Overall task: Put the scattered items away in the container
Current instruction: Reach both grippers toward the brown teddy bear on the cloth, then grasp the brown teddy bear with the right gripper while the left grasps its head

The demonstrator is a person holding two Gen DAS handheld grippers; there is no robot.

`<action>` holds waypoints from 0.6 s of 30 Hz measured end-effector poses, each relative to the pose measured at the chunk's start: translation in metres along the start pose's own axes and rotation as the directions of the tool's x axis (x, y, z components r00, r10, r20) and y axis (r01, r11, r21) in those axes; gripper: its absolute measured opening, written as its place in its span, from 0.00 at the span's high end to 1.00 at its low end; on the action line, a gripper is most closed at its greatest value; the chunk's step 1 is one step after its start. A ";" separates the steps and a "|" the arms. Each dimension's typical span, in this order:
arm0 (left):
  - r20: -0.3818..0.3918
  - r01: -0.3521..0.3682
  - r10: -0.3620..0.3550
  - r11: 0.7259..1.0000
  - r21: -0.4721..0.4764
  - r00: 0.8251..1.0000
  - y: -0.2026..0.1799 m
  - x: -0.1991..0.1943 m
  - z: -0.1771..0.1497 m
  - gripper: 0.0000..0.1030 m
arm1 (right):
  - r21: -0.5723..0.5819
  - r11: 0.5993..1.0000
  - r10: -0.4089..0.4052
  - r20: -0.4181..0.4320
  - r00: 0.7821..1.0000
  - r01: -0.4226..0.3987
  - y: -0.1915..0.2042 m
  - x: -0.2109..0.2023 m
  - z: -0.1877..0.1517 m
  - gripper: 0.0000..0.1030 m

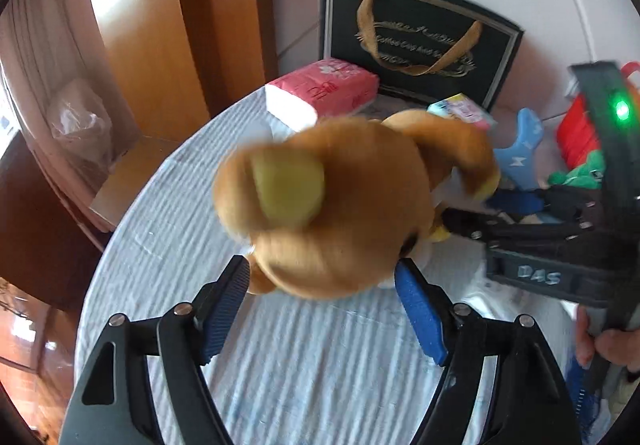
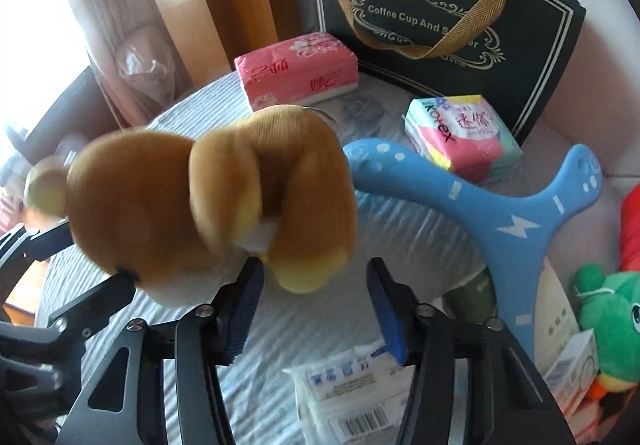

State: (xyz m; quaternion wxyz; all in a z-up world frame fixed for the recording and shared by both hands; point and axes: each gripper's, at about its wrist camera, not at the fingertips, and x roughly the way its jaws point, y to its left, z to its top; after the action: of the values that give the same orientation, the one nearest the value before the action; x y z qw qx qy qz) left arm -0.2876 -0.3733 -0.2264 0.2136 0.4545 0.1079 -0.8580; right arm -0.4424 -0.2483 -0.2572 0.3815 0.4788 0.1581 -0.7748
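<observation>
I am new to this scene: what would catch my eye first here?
A brown plush bear fills the middle, its head between the fingers of the left gripper. Behind it a dark gift bag stands at the back, and a blue boomerang-shaped toy lies to the bear's right.

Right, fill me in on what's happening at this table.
A person is tidying with two grippers. The left hand-held gripper has its pads against the head of a brown plush bear, while the right hand-held gripper sits at the bear's leg, jaws apart. The dark gift bag stands behind.
</observation>
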 end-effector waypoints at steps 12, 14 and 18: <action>0.021 -0.009 0.010 0.999 -0.052 1.000 0.025 0.019 0.015 0.27 | 0.036 0.998 0.054 0.064 0.996 -0.057 -0.001 -0.005 0.021 0.28; 0.029 -0.010 0.012 0.997 -0.070 0.999 0.037 0.018 0.019 0.27 | 0.038 0.996 0.075 0.084 0.994 -0.079 0.004 -0.007 0.028 0.27; 0.035 -0.006 0.010 0.994 -0.112 0.999 0.054 0.025 0.030 0.27 | 0.025 0.996 0.086 0.113 0.990 -0.090 0.015 -0.009 0.048 0.21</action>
State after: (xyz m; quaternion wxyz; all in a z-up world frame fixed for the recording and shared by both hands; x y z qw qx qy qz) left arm -0.2974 -0.4393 -0.2296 0.2441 0.4266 0.1504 -0.8578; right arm -0.4592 -0.2832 -0.2237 0.4162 0.4469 0.1036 -0.7850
